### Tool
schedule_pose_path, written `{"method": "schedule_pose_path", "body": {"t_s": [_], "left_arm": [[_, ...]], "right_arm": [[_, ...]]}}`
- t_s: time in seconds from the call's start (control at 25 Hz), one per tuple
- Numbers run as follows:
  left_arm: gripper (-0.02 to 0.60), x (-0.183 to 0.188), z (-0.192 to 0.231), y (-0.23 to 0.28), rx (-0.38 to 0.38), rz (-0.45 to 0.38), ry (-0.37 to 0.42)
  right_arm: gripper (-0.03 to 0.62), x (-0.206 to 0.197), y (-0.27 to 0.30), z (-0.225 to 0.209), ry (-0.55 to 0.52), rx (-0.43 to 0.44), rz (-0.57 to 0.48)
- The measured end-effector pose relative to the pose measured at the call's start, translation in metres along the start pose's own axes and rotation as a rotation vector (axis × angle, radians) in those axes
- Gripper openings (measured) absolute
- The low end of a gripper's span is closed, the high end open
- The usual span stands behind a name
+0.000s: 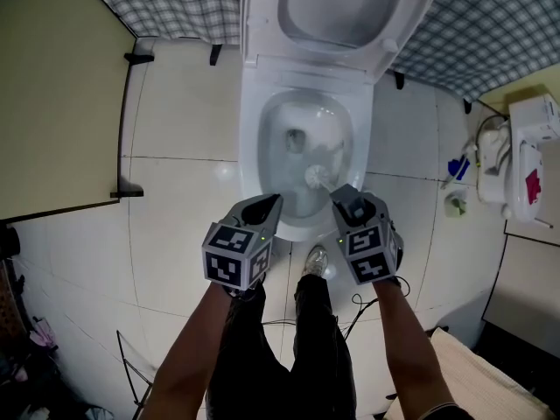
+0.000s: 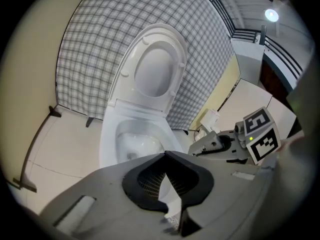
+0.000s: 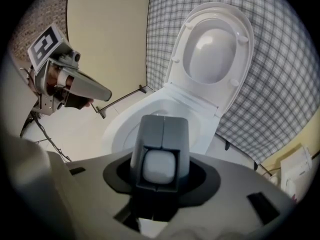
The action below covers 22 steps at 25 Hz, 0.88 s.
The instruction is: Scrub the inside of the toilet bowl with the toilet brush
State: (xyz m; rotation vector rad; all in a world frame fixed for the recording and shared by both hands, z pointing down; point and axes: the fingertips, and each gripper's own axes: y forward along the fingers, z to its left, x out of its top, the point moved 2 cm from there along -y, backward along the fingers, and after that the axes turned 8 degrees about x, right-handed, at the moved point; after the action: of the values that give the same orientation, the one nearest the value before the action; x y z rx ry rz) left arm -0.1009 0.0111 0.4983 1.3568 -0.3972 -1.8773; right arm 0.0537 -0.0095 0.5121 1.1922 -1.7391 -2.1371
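The toilet brush [image 1: 317, 177] has its white bristle head down inside the toilet bowl [image 1: 251, 147], low on the near wall and a touch right of the drain. Its handle slants back up toward the person into the right claw [image 1: 347, 201], which is pinched on the handle's upper end. So the long axis runs steeply from claw down into the bowl, and I'd judge that reaching the far and left walls means pushing the head away from that claw. The left claw [image 1: 265, 206], pressed together on nothing, hovers over the near rim, beside the right one but off the brush
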Motion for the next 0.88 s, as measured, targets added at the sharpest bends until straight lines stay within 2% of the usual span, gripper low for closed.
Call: {"method": "schedule_pose_path", "body": {"t_s": [0.16, 0.4, 0.6, 0.88], "left_arm": [[0.006, -0.003, 0.003, -0.005, 0.007, -0.002, -0.003], [0.006, -0.004, 0.007, -0.013, 0.013, 0.001, 0.003], [0.006, -0.002, 0.013, -0.015, 0.011, 0.002, 0.022], [0.006, -0.003, 0.017, -0.013, -0.005, 0.013, 0.037]], "right_arm": [[0.19, -0.007, 0.004, 0.033, -0.032, 0.047, -0.005], [0.19, 0.01, 0.018, 0.064, 0.017, 0.087, -0.06], [0.19, 0.037, 0.037, 0.067, 0.046, 0.091, -0.098], [0.19, 0.064, 0.057, 0.044, 0.095, 0.055, -0.135]]}}
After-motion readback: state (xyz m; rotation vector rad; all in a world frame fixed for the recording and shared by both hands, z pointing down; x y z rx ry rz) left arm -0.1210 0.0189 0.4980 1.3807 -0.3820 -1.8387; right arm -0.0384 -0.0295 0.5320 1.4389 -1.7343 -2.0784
